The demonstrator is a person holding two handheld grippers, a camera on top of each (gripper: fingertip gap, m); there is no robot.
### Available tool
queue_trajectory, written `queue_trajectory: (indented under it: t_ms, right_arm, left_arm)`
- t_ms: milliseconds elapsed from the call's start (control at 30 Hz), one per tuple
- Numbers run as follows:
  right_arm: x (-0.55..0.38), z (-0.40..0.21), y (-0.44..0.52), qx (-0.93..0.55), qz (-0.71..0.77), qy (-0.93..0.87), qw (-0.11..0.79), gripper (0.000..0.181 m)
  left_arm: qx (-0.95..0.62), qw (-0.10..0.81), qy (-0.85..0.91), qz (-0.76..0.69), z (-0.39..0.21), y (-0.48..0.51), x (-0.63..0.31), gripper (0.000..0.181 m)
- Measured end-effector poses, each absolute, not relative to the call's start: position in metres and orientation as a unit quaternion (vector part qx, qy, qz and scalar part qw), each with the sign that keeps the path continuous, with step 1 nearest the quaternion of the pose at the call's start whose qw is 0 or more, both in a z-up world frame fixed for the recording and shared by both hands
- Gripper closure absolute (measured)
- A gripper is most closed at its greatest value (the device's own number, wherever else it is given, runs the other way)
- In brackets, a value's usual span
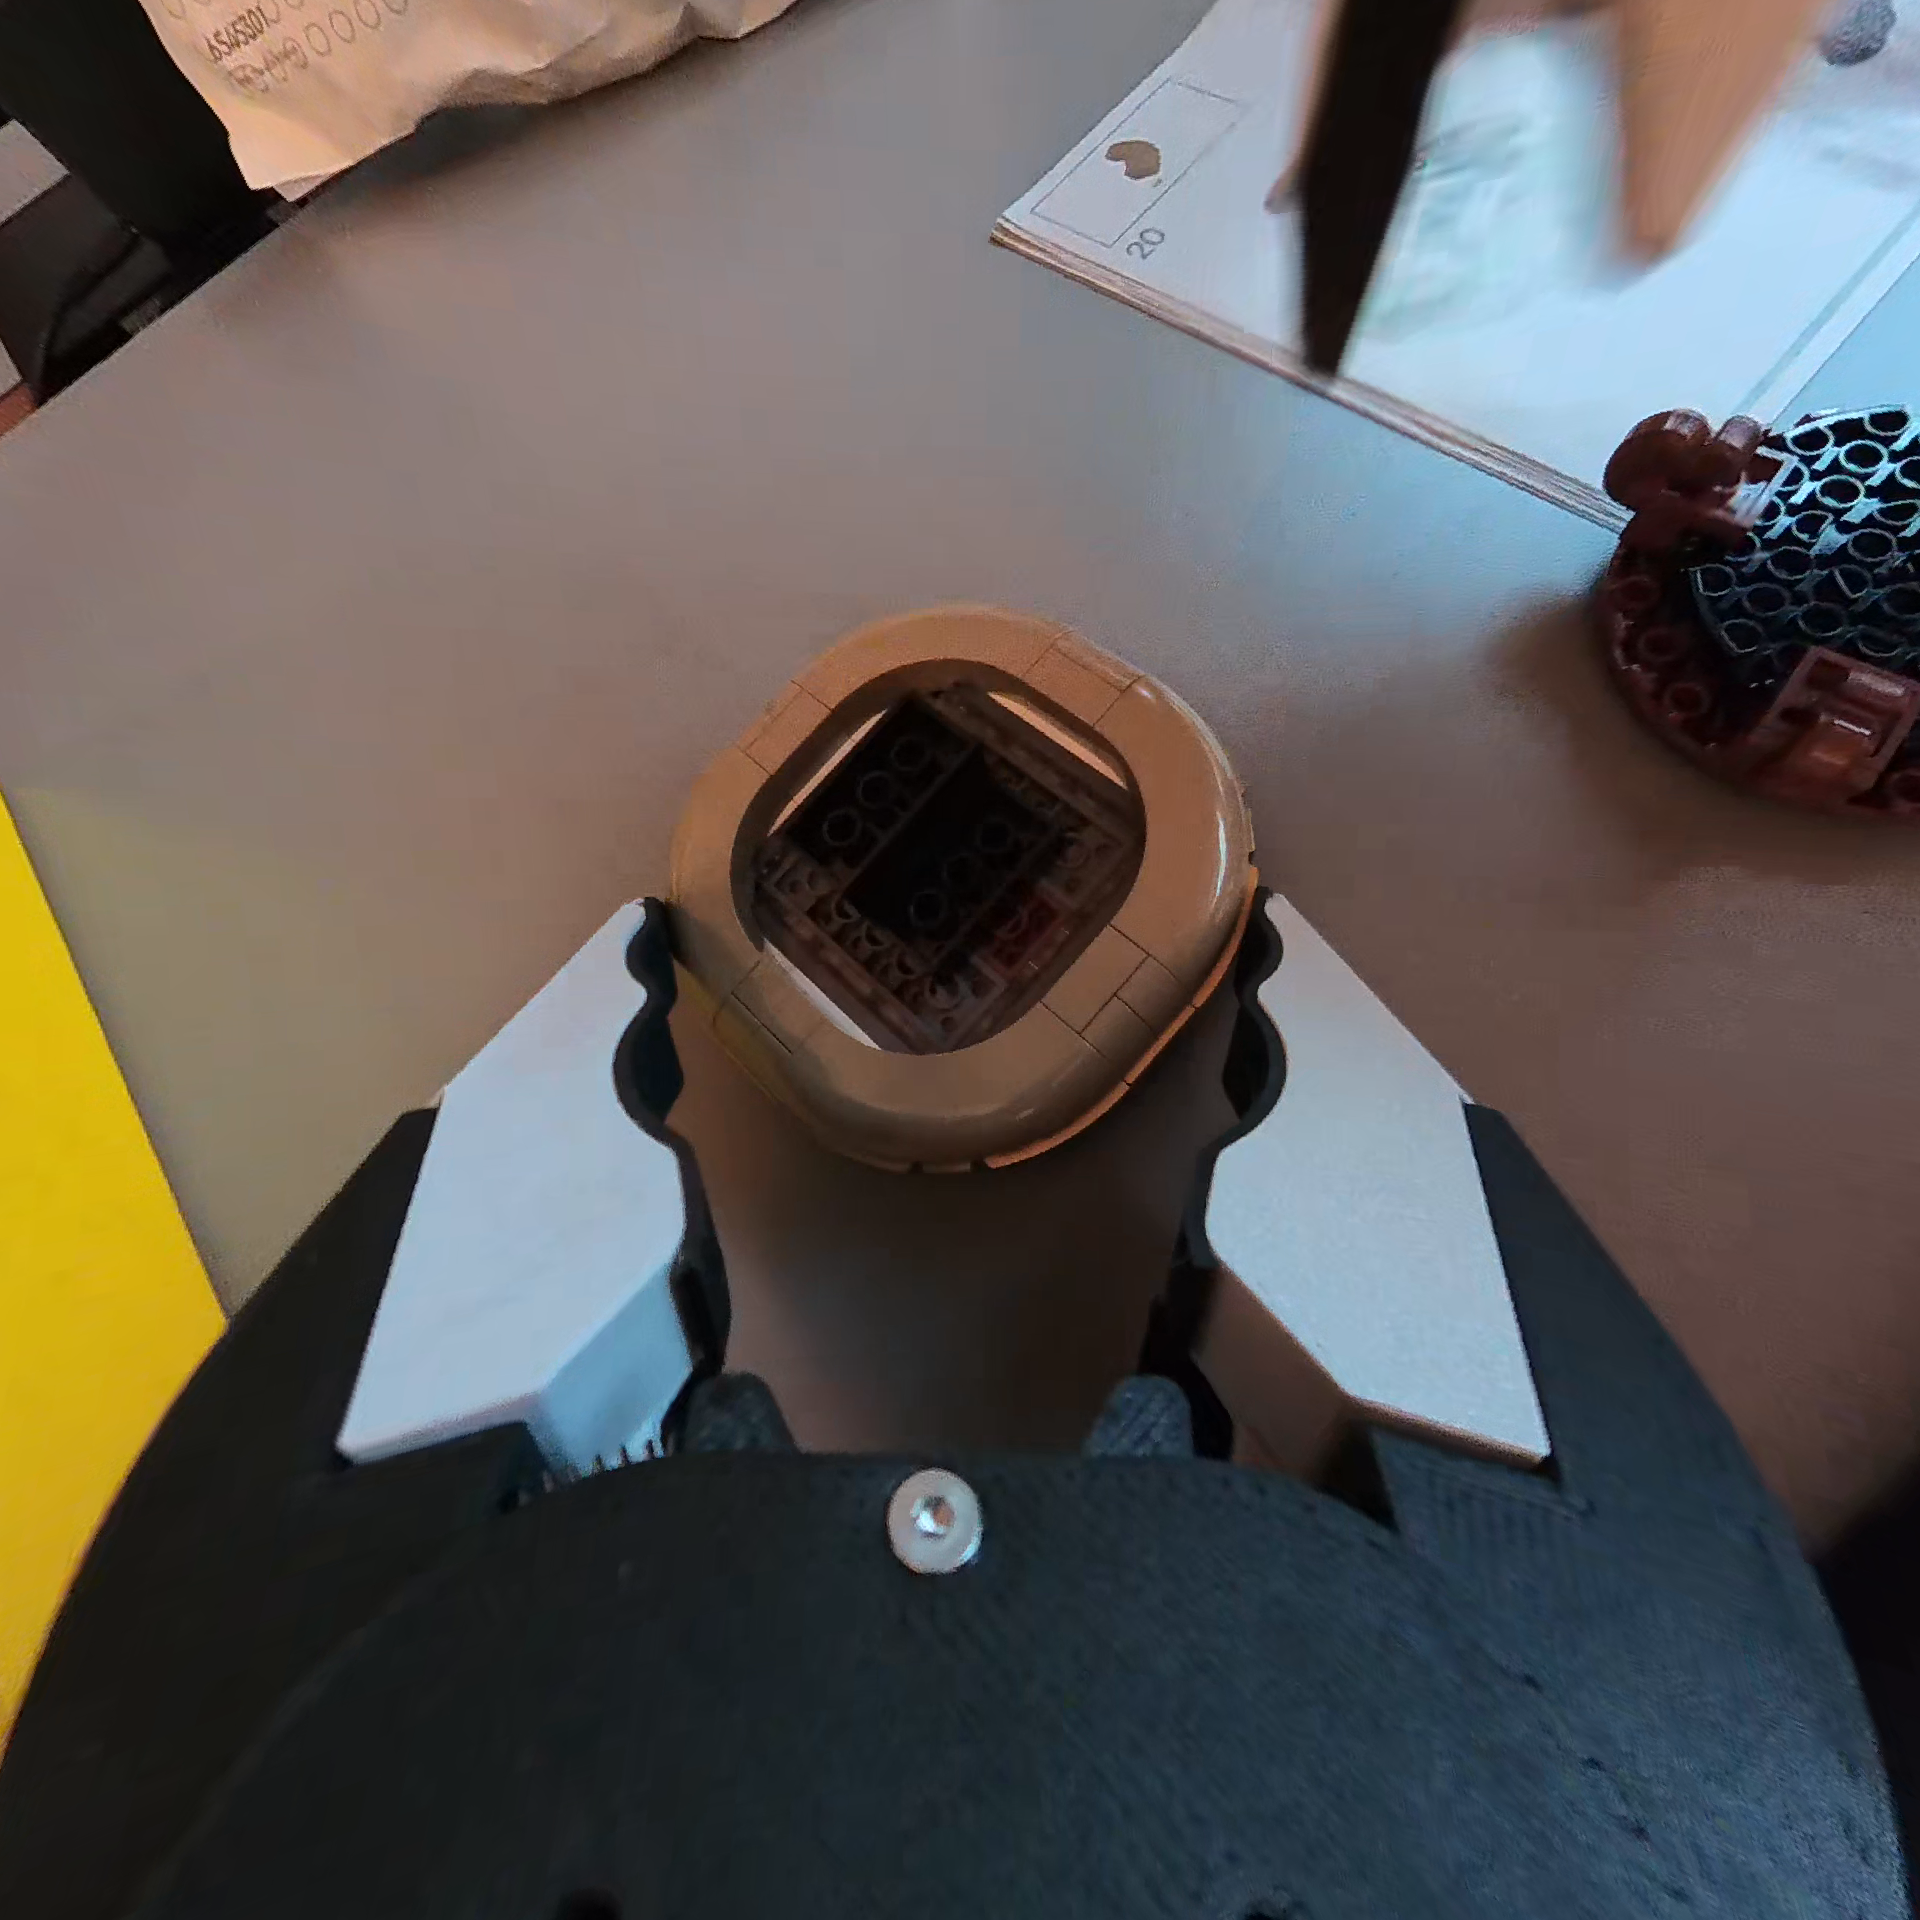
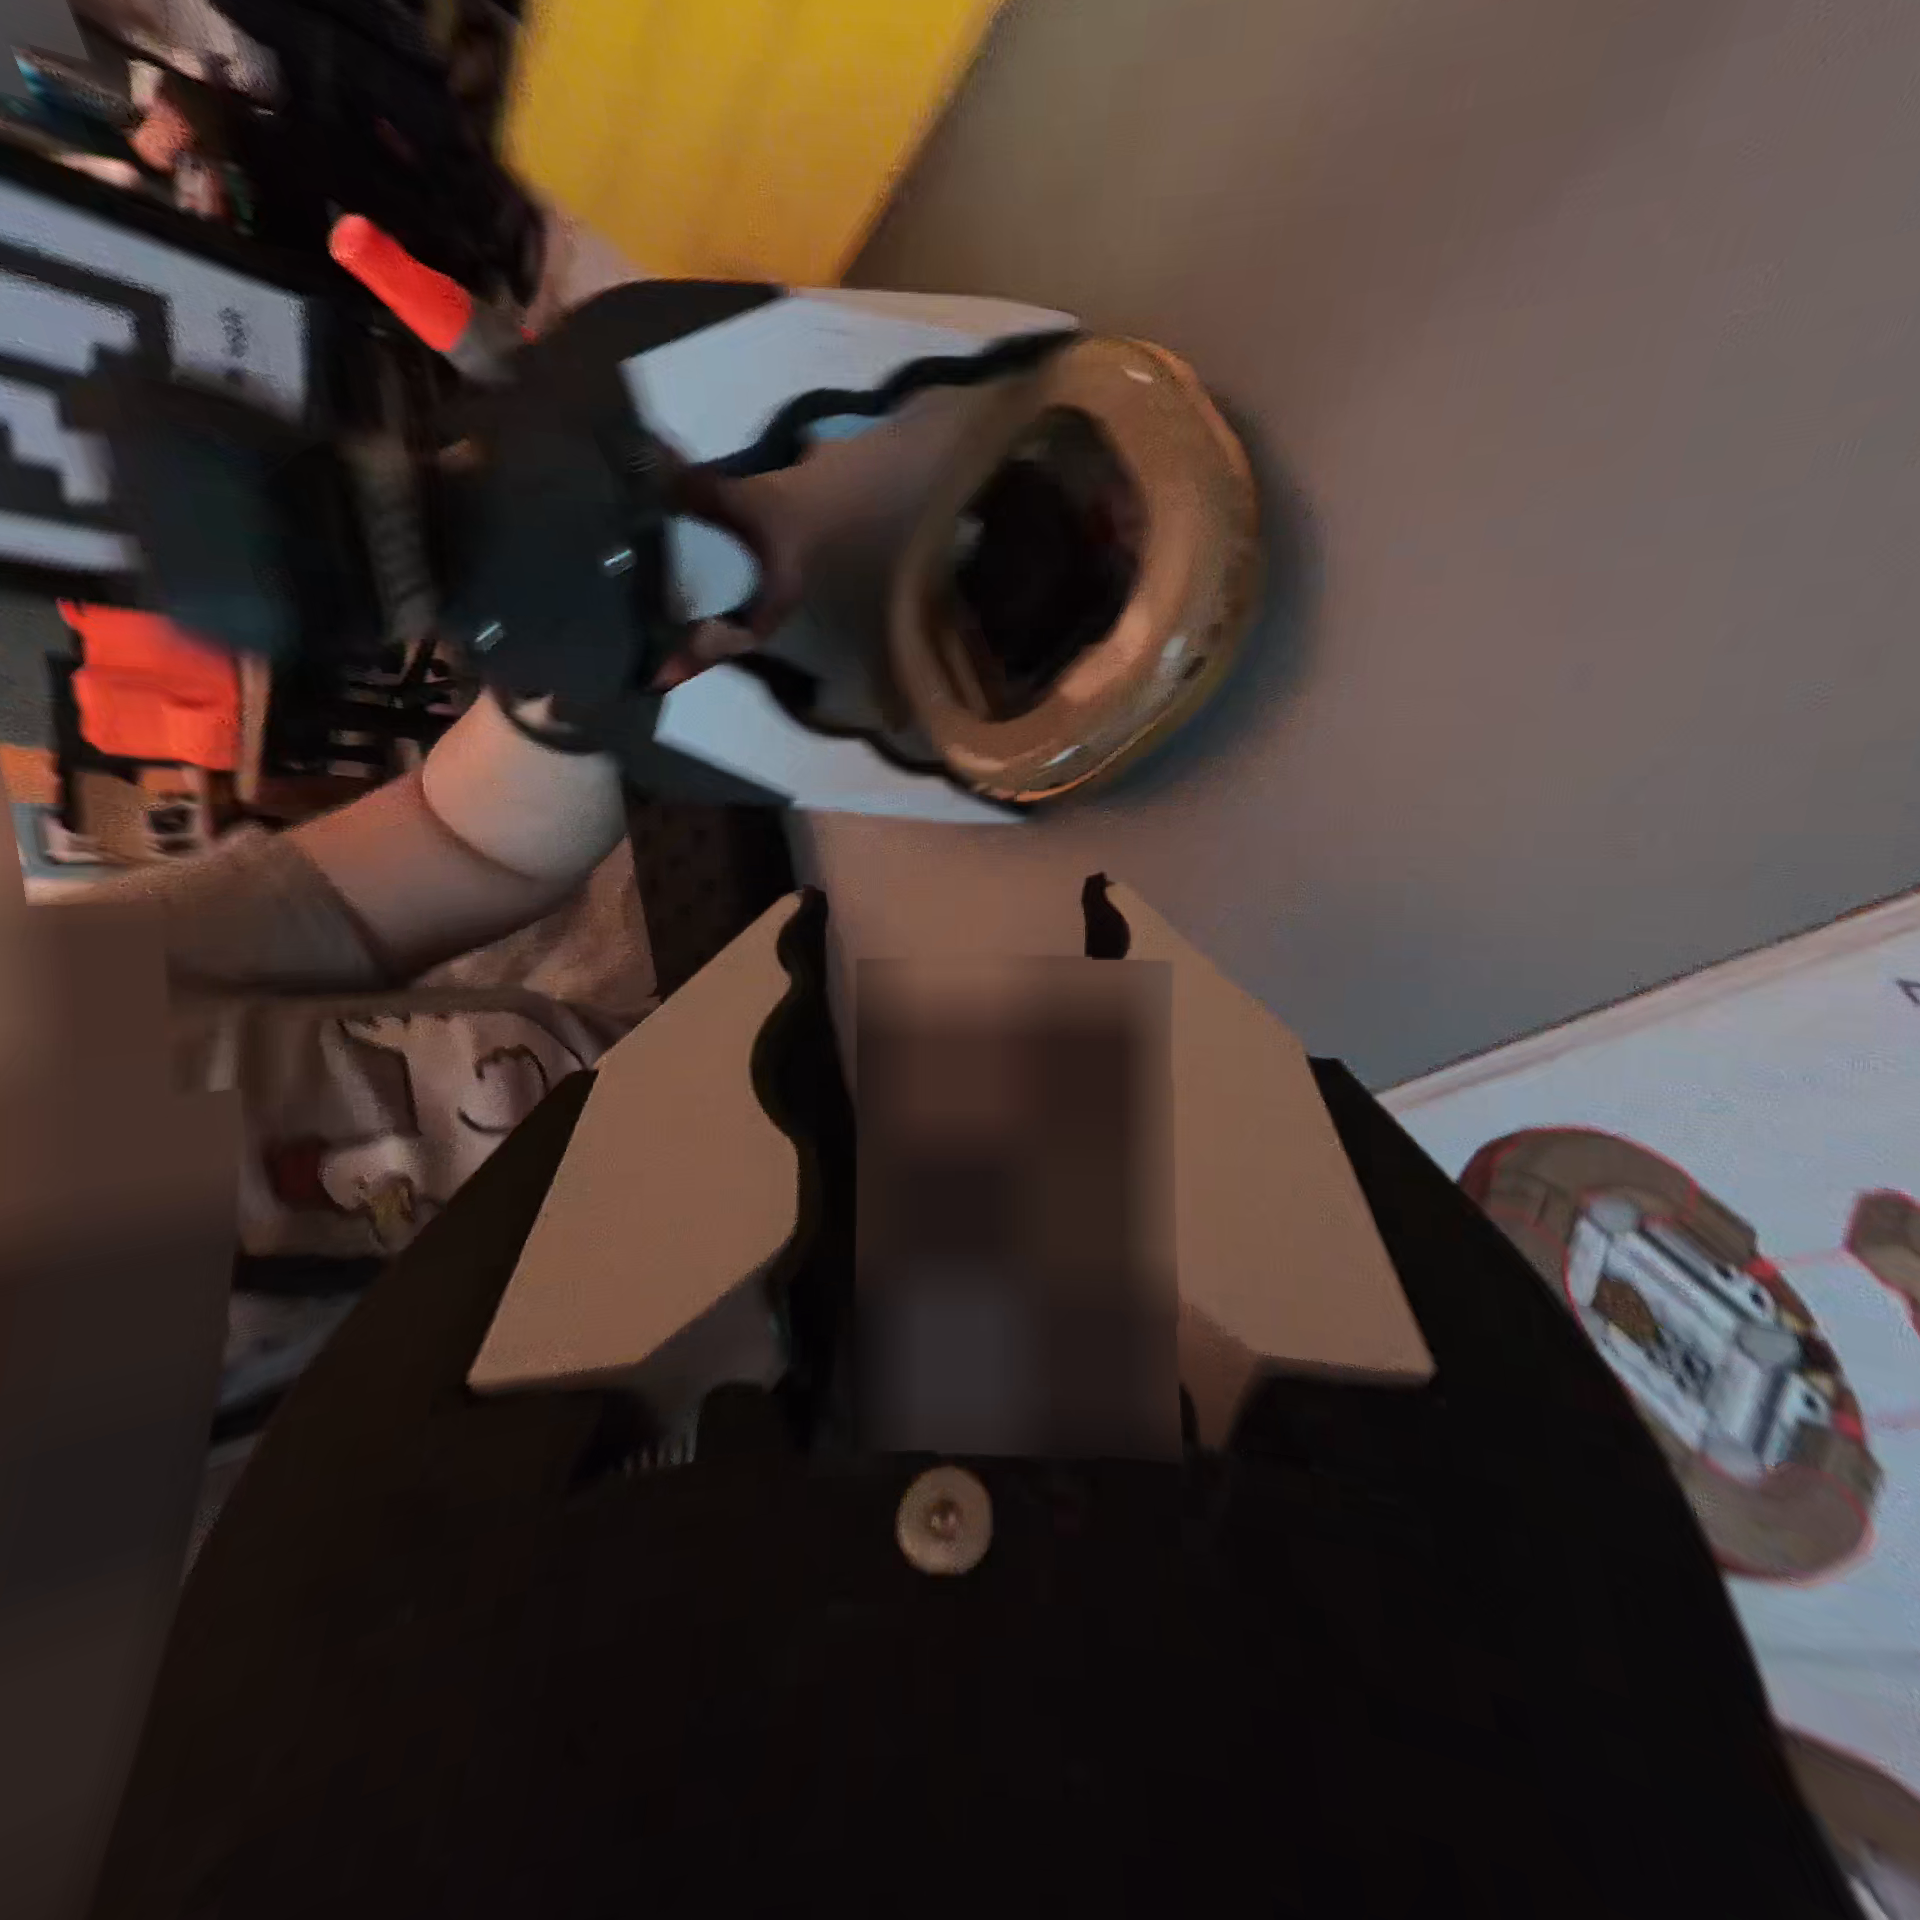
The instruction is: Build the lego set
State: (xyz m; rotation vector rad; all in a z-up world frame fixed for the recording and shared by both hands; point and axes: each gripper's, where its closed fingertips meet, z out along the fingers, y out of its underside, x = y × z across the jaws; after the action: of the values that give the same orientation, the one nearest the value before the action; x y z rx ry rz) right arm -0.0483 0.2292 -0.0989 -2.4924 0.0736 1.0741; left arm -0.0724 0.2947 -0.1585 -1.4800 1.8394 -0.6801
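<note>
My left tongs (image 1: 951, 914) pinch the tan rounded-square lego ring (image 1: 961, 883) across its sides, while my empty, spread right tongs (image 2: 956, 904) hover just beside it, the ring lying straight ahead.

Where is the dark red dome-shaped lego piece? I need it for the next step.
In the left wrist view the dark red dome-shaped piece lies at the right edge, on the table beside the instruction booklet.

We see a grey table (image 1: 520, 582) under the tongs, a yellow strip (image 1: 73, 1195) left of them, and a crumpled white bag (image 1: 436, 73) far ahead on the left.
</note>
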Motion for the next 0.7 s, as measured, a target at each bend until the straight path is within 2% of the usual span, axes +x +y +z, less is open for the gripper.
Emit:
queue_trajectory:
  t_ms: [67,133,200,267,333,433,700]
  right_arm:
    - [-0.037,-0.078,0.200,-0.900,0.305,-0.035,0.310,0.132]
    - [-0.008,-0.067,0.158,-0.903,0.145,-0.063,0.399,0.134]
    - [0.011,-0.063,0.105,-0.891,0.025,-0.051,0.450,0.136]
    - [0.020,-0.078,0.051,-0.898,-0.022,0.022,0.438,0.140]
    - [0.018,-0.100,0.009,-0.903,-0.022,0.084,0.421,0.140]
    - [0.032,-0.124,-0.037,-0.907,-0.076,0.116,0.398,0.140]
    - [0.036,-0.153,-0.033,-0.921,-0.012,0.034,0.388,0.147]
  left_arm:
    - [-0.573,0.338,0.696,-0.271,-0.157,0.295,-0.073,0.075]
    - [-0.582,0.338,0.676,-0.299,-0.149,0.293,-0.074,0.076]
    - [-0.589,0.344,0.654,-0.328,-0.135,0.290,-0.078,0.079]
    - [-0.576,0.352,0.642,-0.364,-0.111,0.274,-0.084,0.083]
    - [-0.541,0.335,0.648,-0.418,-0.091,0.239,-0.087,0.097]
    - [-0.500,0.243,0.681,-0.476,-0.093,0.181,-0.086,0.093]
    - [-0.467,0.230,0.749,-0.411,-0.132,0.150,-0.075,0.103]
